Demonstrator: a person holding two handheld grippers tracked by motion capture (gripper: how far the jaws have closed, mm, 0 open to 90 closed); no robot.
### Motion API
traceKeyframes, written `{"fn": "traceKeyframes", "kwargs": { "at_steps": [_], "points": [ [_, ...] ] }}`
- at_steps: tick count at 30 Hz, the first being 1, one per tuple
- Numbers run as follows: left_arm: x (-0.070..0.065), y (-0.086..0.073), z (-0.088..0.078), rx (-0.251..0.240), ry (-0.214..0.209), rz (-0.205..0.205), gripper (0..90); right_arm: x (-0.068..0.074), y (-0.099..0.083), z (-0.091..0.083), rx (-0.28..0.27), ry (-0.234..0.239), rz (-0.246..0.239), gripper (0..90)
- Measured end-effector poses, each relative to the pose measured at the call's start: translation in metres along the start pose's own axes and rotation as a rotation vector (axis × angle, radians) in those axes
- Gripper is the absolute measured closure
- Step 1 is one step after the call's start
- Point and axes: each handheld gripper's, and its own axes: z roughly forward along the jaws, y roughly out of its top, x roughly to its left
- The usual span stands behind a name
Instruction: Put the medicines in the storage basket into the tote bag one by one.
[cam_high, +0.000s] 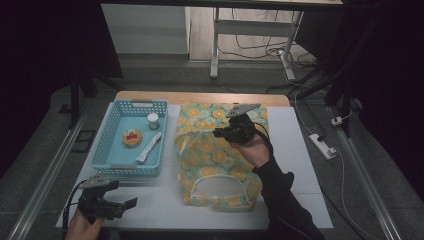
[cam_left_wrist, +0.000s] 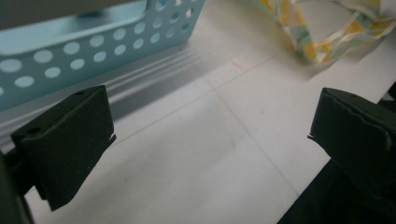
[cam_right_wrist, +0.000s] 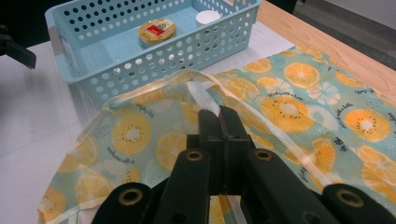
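Fruit-print bag (cam_high: 215, 155): one, lying flat mid-desk on the white mat (cam_high: 300, 165), just right of the basket. Teal fabric with orange/lemon slices; small dark script is printed between the slices, too fine to read. Cream trim runs along its edges, with a cut-out opening at the near end.

Right hand-held gripper (cam_high: 235, 131): sits over the bag's upper part, jaws fully closed on a white ribbon strip (cam_right_wrist: 201, 97) at the bag's trimmed edge (right gripper view shows the strip coming out between the tips, fabric lifted slightly there).

Left hand-held gripper (cam_high: 122, 205): near-left corner of the desk, jaws wide apart, nothing between them, just bare mat (its own view has the basket wall to one side and a bag corner beyond).

Blue perforated basket (cam_high: 111, 137): one, left of the bag. Three items inside:
- 1 round yellow tin (cam_high: 132, 137), red label, text unreadable
- 1 small white-capped jar (cam_high: 153, 120)
- 1 white sachet/stick (cam_high: 150, 147), no legible print

Desk (cam_high: 200, 97): wood top visible at the far edge. Power strip (cam_high: 322, 146) on the floor to the right, one.
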Motion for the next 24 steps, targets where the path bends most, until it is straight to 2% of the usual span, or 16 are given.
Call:
{"fn": "traceKeyframes", "kwargs": {
  "at_steps": [5, 8, 16, 17, 21, 24],
  "points": [
    [0.0, 0.004, -0.001, -0.023, -0.049, 0.013, 0.0, 0.0, 0.0, 0.001, -0.001, 0.002, -0.001, 90.0],
    [-0.002, 0.006, -0.002, -0.034, -0.05, 0.033, 0.0, 0.0, -0.001, 0.001, 0.001, 0.003, -0.003, 90.0],
    [-0.001, 0.012, -0.006, -0.072, -0.061, 0.041, 0.0, 0.001, -0.001, 0.002, 0.005, 0.004, -0.008, 90.0],
    [-0.001, 0.014, -0.005, -0.074, -0.074, 0.037, 0.0, 0.001, -0.001, 0.002, 0.004, 0.003, -0.009, 90.0],
    [-0.003, 0.018, -0.006, -0.067, -0.067, 0.048, 0.0, 0.001, -0.001, 0.001, 0.001, 0.002, -0.012, 90.0],
    [-0.003, 0.023, -0.006, -0.054, -0.04, 0.053, 0.0, 0.001, -0.001, 0.001, 0.001, 0.0, -0.014, 90.0]
  ]
}}
